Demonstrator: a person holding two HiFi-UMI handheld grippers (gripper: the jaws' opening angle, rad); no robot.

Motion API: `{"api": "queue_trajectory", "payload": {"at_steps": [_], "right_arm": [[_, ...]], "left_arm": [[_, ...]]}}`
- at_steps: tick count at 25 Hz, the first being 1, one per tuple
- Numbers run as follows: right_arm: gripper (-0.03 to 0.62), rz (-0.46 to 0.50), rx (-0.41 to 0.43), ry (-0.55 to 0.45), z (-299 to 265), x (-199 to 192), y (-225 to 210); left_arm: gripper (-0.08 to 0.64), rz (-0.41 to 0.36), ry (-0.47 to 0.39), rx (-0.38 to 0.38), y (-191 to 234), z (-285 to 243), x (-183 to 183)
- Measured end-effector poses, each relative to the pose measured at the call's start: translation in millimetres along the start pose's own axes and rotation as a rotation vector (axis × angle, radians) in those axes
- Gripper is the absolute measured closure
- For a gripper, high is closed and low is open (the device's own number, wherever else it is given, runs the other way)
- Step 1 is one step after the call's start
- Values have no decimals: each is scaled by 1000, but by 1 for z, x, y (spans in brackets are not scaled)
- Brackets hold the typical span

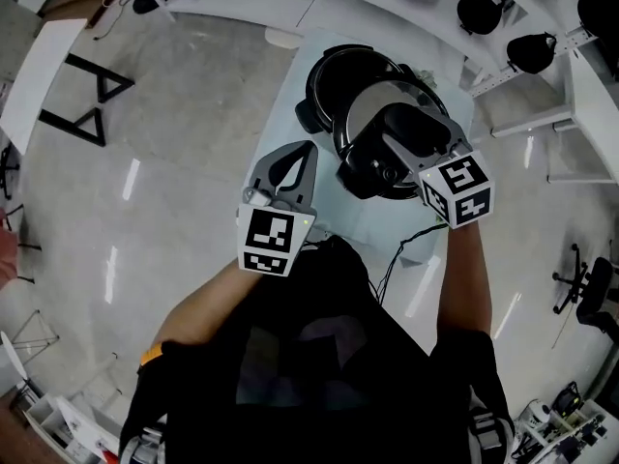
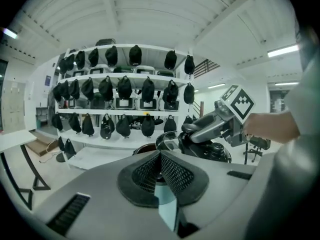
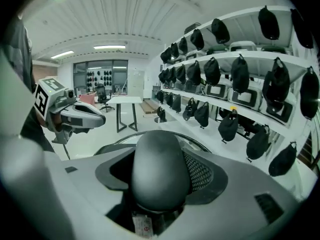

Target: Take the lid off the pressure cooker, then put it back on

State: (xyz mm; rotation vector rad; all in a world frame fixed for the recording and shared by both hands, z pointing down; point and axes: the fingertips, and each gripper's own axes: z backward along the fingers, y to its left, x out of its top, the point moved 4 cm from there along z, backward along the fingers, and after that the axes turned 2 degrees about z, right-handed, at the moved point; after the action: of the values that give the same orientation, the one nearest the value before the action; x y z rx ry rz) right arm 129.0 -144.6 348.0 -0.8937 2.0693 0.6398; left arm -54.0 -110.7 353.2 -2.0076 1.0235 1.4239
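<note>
The black pressure cooker pot (image 1: 329, 80) stands on a small pale table (image 1: 290, 114). Its silver lid (image 1: 372, 104) with a black handle (image 1: 387, 153) hangs tilted over the pot's near right side. My right gripper (image 1: 392, 148) is shut on that handle. In the right gripper view the rounded handle (image 3: 160, 169) fills the jaws of my right gripper (image 3: 160, 159), with the lid's rim (image 3: 192, 140) beyond. My left gripper (image 1: 308, 155) hovers left of the lid, shut and empty. In the left gripper view the pads of my left gripper (image 2: 160, 156) meet, and the pot (image 2: 145, 148) shows beyond.
White curved shelves (image 1: 387, 8) with several black caps ring the far side. A black-legged table (image 1: 58, 75) stands at the left and an office chair (image 1: 585, 293) at the right. A cable (image 1: 401, 249) hangs off the table's near edge.
</note>
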Motion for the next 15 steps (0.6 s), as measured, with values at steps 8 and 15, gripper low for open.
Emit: {"api": "queue_trajectory", "payload": {"at_steps": [8,15], "right_arm": [[296,-129,-132,24,34,-26,57],[296,-224,-217,42,54,-55,97]], "left_arm": [[552,-26,9,-103,-6,30,-20],[552,-45,29,-165,-14,46,-36]]}}
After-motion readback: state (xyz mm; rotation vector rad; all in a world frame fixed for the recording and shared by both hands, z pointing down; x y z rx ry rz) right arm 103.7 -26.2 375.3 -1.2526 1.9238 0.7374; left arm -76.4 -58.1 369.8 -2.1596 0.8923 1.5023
